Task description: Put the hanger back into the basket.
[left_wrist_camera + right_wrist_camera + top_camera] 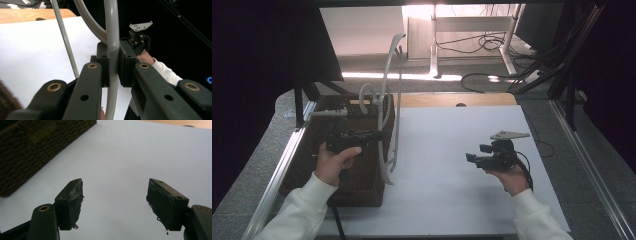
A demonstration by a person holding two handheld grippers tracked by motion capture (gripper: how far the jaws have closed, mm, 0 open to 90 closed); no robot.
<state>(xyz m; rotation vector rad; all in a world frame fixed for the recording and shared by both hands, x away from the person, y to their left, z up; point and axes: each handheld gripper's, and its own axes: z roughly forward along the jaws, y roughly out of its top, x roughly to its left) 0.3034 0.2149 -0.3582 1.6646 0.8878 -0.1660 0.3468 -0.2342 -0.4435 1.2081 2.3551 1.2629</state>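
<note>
The left tool (113, 66) is clamped on a grey hanger (388, 100), jaws tight against its curved bar, holding it upright over the basket (357, 170) at the desk's (452, 165) left edge. The hanger's hook end is cut off in the left gripper view, and its lower bar partly blurs there. The right tool (115, 202) hovers above bare white desk, jaws wide apart with nothing between them, pads frayed. No writing is readable anywhere.
</note>
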